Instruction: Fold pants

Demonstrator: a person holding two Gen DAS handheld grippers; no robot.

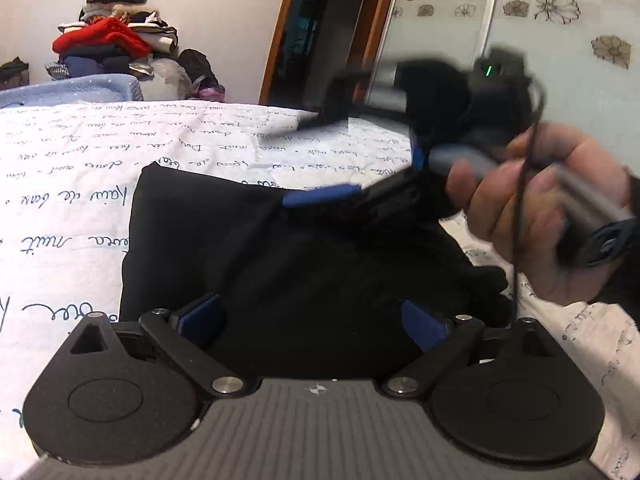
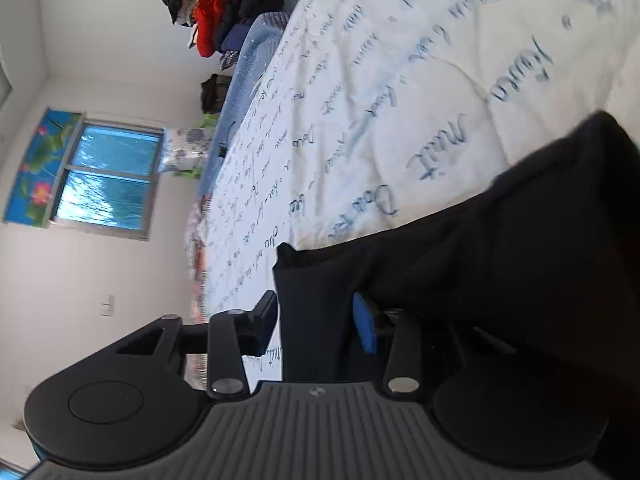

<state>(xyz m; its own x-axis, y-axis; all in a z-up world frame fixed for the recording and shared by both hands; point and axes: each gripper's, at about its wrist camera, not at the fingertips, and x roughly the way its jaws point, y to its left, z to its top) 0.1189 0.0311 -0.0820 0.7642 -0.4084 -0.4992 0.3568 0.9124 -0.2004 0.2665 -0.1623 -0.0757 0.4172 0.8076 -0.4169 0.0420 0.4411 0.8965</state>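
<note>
The black pants (image 1: 248,248) lie in a folded bundle on the white quilt with blue handwriting (image 1: 80,168). My left gripper (image 1: 314,320) hovers open just above the near edge of the pants, with its blue pads apart and nothing between them. My right gripper (image 1: 320,196), blurred and held in a hand, reaches in from the right at the far right corner of the bundle. In the right wrist view my right gripper (image 2: 316,320) has its jaws spread with a fold of the pants (image 2: 500,260) between them, its blue pad (image 2: 366,328) against the cloth.
A pile of mixed clothes (image 1: 116,40) is stacked beyond the head of the bed, with a blue blanket (image 1: 72,88) in front. A doorway (image 1: 308,32) and a flowered sliding panel (image 1: 560,20) stand to the right. A window (image 2: 108,176) shows in the right wrist view.
</note>
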